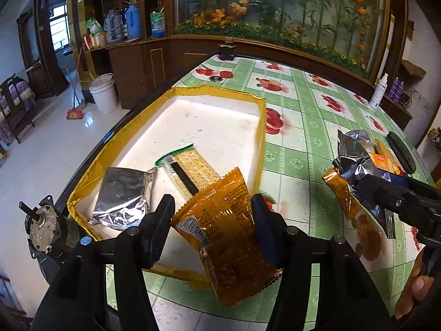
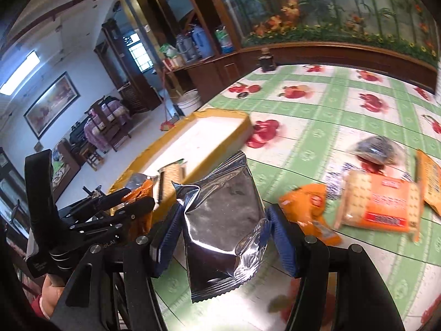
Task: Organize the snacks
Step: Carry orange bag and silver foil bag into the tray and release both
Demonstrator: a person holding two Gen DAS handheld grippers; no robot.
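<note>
Left gripper (image 1: 212,220): jaws closed partway on an orange snack packet (image 1: 223,237), which hangs tilted between the pads above the near rim of the tray (image 1: 115,149).

Right gripper (image 2: 224,229): jaws closed partway on a silver foil packet (image 2: 223,226), held off the table, its crimped edge pointing down.

The tray is white inside with yellow-taped walls and sits at the table's left edge. Inside, near its front end: a second silver foil pouch (image 1: 121,198) and a clear cracker sleeve (image 1: 190,171) just beside it.

A green checked tablecloth with fruit print (image 1: 303,143) covers the table. Loose on it toward the right edge: a cracker pack with orange label (image 2: 380,207), a small orange packet (image 2: 308,207) just left of it, a dark packet (image 2: 377,149) behind.

A small dark jar (image 1: 226,51) stands at the table's far edge.
</note>
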